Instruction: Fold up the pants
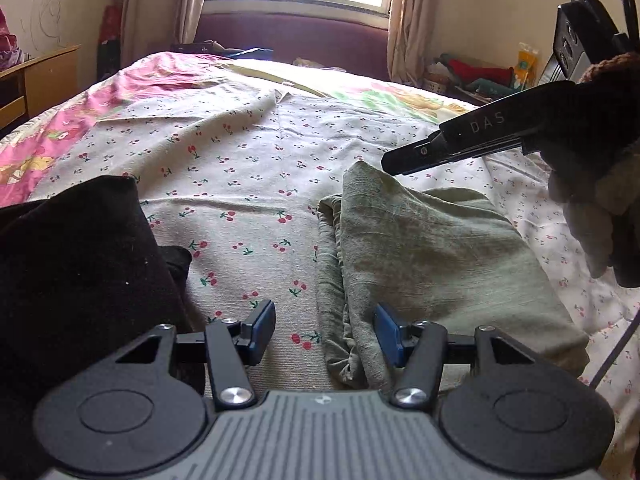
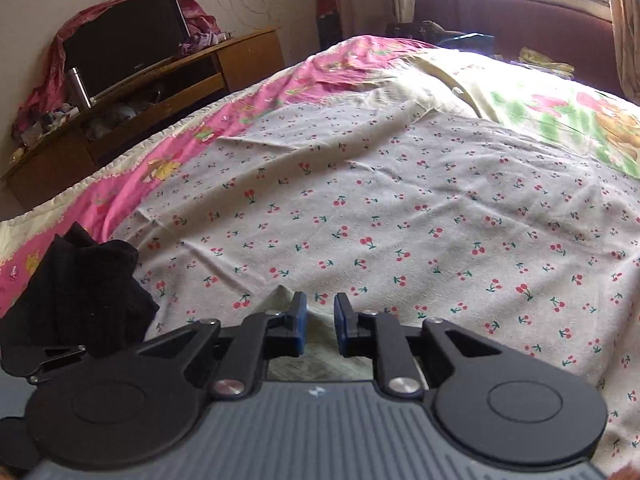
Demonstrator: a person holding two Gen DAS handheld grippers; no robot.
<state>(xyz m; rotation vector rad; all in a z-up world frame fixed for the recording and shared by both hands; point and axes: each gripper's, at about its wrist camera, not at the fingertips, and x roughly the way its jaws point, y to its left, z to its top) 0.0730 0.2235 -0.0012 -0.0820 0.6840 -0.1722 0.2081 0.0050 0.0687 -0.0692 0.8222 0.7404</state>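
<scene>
Beneath both released hand-held grippers, left [image 1: 325, 334] and right [image 2: 320, 326], folded green pants [image 1: 440, 264].

From the left wrist view I read the raised letters "DAS" on the black side of the right gripper [image 1: 394, 164], whose body reaches in from the right, ahead of and above my left gripper [image 1: 325, 334]. A small pale emblem sits on the grey ribbed housing just behind the left fingers; I see its shape but no letters. The same emblem appears on the ribbed housing in the right wrist view, also without legible text. A faint mark on the lower frame of the dark screen [image 2: 124, 36], far ahead to the left, is too small to read.
</scene>
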